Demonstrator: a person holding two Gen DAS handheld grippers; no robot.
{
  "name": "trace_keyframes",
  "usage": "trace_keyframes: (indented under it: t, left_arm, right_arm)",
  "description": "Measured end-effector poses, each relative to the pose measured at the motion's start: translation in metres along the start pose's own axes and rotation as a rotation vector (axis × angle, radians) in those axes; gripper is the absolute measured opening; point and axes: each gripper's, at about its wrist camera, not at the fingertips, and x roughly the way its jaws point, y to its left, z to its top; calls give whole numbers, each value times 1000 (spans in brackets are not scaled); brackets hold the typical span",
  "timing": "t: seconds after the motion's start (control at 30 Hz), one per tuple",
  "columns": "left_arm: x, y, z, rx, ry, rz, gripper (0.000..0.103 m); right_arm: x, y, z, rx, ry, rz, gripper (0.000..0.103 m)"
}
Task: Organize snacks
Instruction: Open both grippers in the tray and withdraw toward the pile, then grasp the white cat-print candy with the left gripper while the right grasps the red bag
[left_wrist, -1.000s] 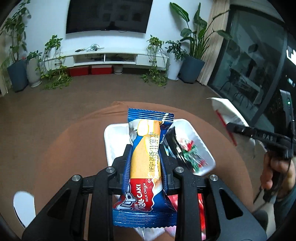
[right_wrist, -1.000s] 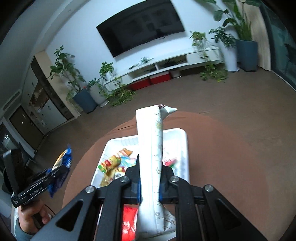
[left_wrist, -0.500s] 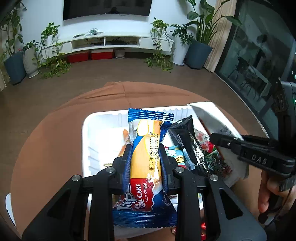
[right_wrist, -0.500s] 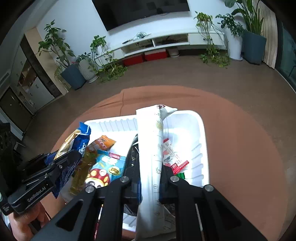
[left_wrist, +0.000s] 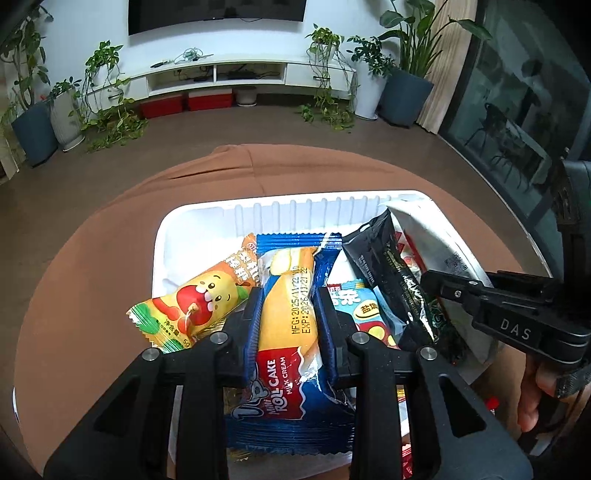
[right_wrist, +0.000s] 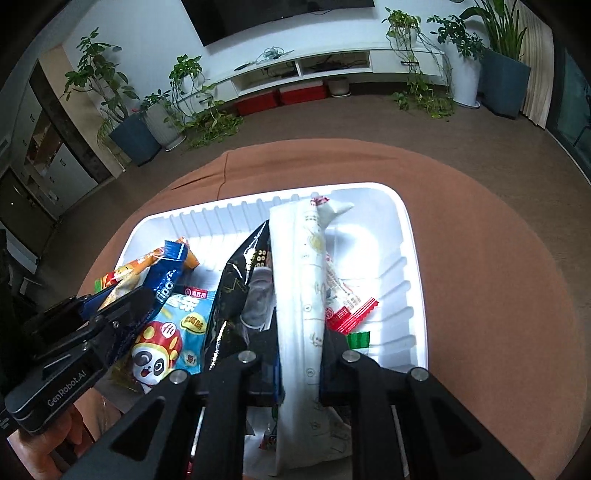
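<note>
A white plastic tray (left_wrist: 207, 218) stands on the round tabletop (left_wrist: 110, 229), which is covered with a brown cloth, and both tongs hang just above it. At the left side of the tray lies an orange snack packet (left_wrist: 201, 295) with a cartoon face, its green edge reaching over the tray's left rim. Just to its right, the left tongs (left_wrist: 288, 314) are closed on a blue mini roll cake wrapper (left_wrist: 290, 317); the two fingers press the wrapper from both sides near its middle, and its far end points toward the far wall of the tray. To the right of the cake lies a light blue packet (right_wrist: 173, 332) with a panda picture, flat in the tray. Next comes a long black packet (left_wrist: 391, 269), which leans with its far end raised. The right tongs (right_wrist: 299, 350) are closed on a long white packet (right_wrist: 299, 280), which stands out forward between the fingers, and its far tip is near the far wall of the tray. Just right of it lies a thin white packet with a red end (right_wrist: 351, 306), beside a small green piece (right_wrist: 358, 339). The right part of the tray bottom is bare.
</note>
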Motion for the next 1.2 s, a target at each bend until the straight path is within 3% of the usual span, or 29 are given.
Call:
trace_keyframes:
  t: [0.1,0.2,0.3,0.4,0.67,0.9,1.2]
  left_arm:
    - [4,-4,-5,2,2,0,38]
    - [3,-8,-9,7,-8,12,55]
    - [-3,-9,-9,11,-28,17,64]
    - [-13,-9,-9,22,-45,18,66]
    - [-78,-3,-31,10,-121,9,79]
    - [-140,7,-79,-17,-162,18,95]
    - [-175,19,-182,-127,-95,14,97]
  right_arm:
    - [-1,1,-1,-14,-2,-6,18]
    - [-3,3,-3,-21,-8,-10,33]
    - [-11,6,-5,-27,-35,-15,43]
    - [-21,8,-5,-36,-56,-17,52]
    - [-73,1,-17,-46,-145,5,62]
    - [-129,-12,-69,-13,-238,20,73]
    - [-166,-16,-168,53,-273,12,79]
